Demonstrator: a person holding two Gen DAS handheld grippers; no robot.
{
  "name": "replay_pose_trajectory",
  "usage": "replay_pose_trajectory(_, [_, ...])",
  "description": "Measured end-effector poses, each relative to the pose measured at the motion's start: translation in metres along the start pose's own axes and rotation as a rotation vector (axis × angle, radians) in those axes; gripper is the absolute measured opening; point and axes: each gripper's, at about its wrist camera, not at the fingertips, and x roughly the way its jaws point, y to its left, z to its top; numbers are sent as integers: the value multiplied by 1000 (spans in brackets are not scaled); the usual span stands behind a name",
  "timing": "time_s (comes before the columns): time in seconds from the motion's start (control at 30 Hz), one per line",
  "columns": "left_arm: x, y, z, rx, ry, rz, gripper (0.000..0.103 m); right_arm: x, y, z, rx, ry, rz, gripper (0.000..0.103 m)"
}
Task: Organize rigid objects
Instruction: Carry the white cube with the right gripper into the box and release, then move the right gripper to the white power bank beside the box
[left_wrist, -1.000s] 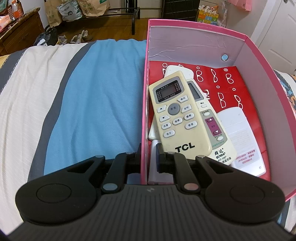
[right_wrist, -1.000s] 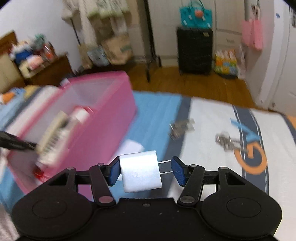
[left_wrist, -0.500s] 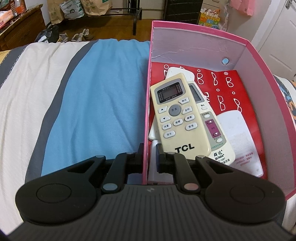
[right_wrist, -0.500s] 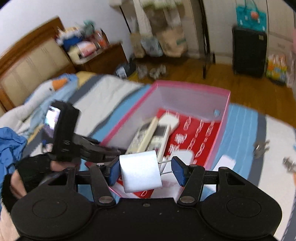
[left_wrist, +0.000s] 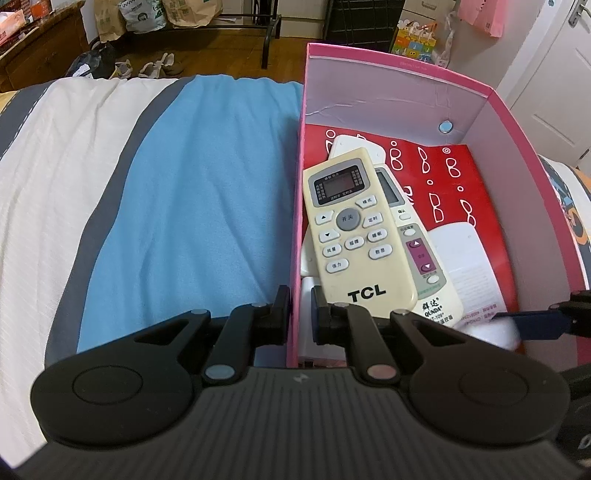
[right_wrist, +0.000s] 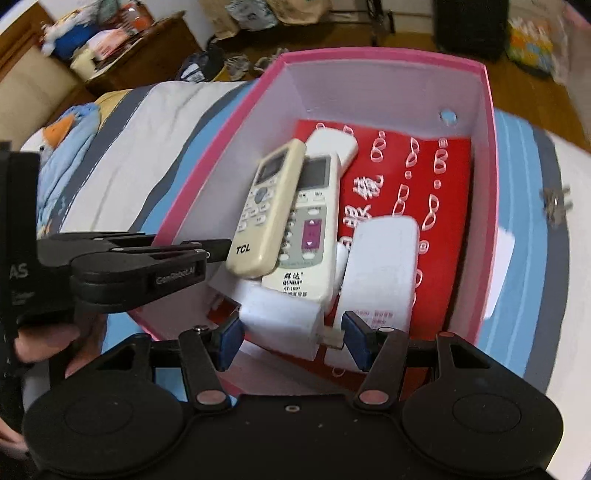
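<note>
An open pink box (left_wrist: 388, 92) stands on the bed. Its floor is covered by a red booklet (left_wrist: 461, 177), and a cream TCL remote (left_wrist: 354, 236) lies across a white QUNDA remote (left_wrist: 424, 266). Beside them in the right wrist view is a flat white device (right_wrist: 380, 266). My left gripper (left_wrist: 298, 314) is shut on the box's near left wall, and a hand (right_wrist: 44, 339) holds it. My right gripper (right_wrist: 291, 341) hovers low inside the near end of the box. It is shut on a white plug adapter (right_wrist: 280, 321), whose prongs rest against the right pad.
The bedcover (left_wrist: 192, 184) has blue, grey and white stripes. A bunch of keys (right_wrist: 554, 203) and a white card (right_wrist: 504, 240) lie on it right of the box. A blue plush toy (right_wrist: 62, 147) lies at the far left. Beyond the bed are wooden floor, bags and shoes.
My right gripper has swung left from over the bed to above and into the box, carrying the white adapter. The left gripper has stayed clamped on the box wall.
</note>
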Motion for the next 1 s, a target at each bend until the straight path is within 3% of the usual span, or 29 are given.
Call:
replay_pose_trajectory(0.13, [-1, 0, 0, 0, -11, -3, 9, -27, -7, -3, 32, -78, 37, 64])
replay_pose_trajectory(0.3, [-1, 0, 1, -8, -10, 2, 9, -83, -24, -17, -49, -196, 28, 67])
replay_pose_trajectory(0.4, [-6, -3, -1, 4, -31, 15, 9, -109, -40, -27, -136, -237, -17, 78])
replay_pose_trajectory(0.57, [-12, -6, 1, 17, -52, 32, 9, -128, -86, -34, -188, -278, -84, 78])
replay_pose_trajectory(0.77, [-13, -3, 4, -1, -40, 11, 9, -112, -124, -41, -254, -343, -90, 78])
replay_pose_trajectory(0.93, [-14, 1, 3, 23, -43, -25, 9, -61, -135, -35, -338, -320, -115, 78])
replay_pose_trajectory(1.0, [-14, 4, 3, 11, -43, -36, 9, -43, -142, -28, -339, -280, -78, 78])
